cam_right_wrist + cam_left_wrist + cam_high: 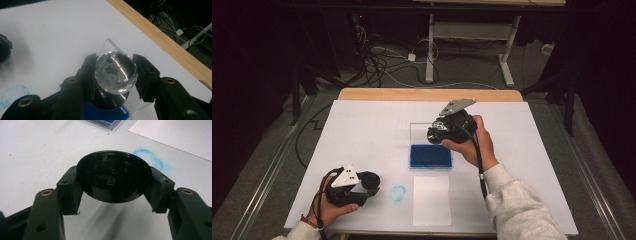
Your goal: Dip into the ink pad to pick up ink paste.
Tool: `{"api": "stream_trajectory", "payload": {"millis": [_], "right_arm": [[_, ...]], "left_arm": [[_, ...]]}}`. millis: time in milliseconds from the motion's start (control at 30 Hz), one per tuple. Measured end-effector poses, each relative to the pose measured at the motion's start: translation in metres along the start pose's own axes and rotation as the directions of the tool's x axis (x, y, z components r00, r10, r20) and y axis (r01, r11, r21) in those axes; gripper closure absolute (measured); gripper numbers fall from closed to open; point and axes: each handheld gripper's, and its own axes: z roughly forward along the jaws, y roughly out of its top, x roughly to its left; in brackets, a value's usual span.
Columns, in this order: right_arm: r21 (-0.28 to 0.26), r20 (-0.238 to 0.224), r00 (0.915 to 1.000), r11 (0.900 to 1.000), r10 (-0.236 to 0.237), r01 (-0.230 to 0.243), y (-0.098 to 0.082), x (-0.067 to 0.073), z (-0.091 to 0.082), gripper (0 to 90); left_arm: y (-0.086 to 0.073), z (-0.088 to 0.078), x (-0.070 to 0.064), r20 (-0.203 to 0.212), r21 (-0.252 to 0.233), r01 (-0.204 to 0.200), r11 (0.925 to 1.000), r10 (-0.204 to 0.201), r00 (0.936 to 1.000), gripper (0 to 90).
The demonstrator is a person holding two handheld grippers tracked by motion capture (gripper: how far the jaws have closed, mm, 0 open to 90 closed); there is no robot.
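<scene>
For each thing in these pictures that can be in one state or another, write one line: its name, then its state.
Left gripper: shut on the black cap.
Black cap: off, held with its hollow side up, above the table.
Right gripper: shut on the clear-knobbed stamp.
Clear-knobbed stamp: held upright over the ink pad.
Ink pad: open, clear lid raised behind it.
White paper sheet: flat, unmarked.
Blue ring mark: smudged on the table cover.

Left gripper (113, 195) clamped on black round cap (113, 176).
Blue smudge (150, 160) on table (37, 152) just behind cap.
</scene>
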Motion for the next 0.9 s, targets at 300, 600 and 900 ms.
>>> {"api": "stream_trajectory", "payload": {"millis": [300, 600, 900], "right_arm": [[-0.036, 0.007, 1.0000, 0.999, 0.004, -0.004, 0.006, -0.005, -0.018, 57.1], [0.015, -0.009, 0.9998, 1.000, -0.018, 0.019, -0.001, 0.003, 0.001, 57.1], [0.105, -0.043, 0.9990, 0.994, -0.016, 0.020, -0.031, 0.015, 0.047, 57.1]], "left_arm": [[-0.001, 0.000, 0.000, -0.001, 0.006, -0.001, 1.0000, 0.001, 1.0000, 36.9], [-0.001, 0.001, 0.000, 0.001, 0.012, -0.003, 0.9999, 0.003, 1.0000, 36.9], [-0.001, 0.001, 0.000, 0.000, 0.014, -0.006, 0.9999, 0.006, 1.0000, 36.9]]}}
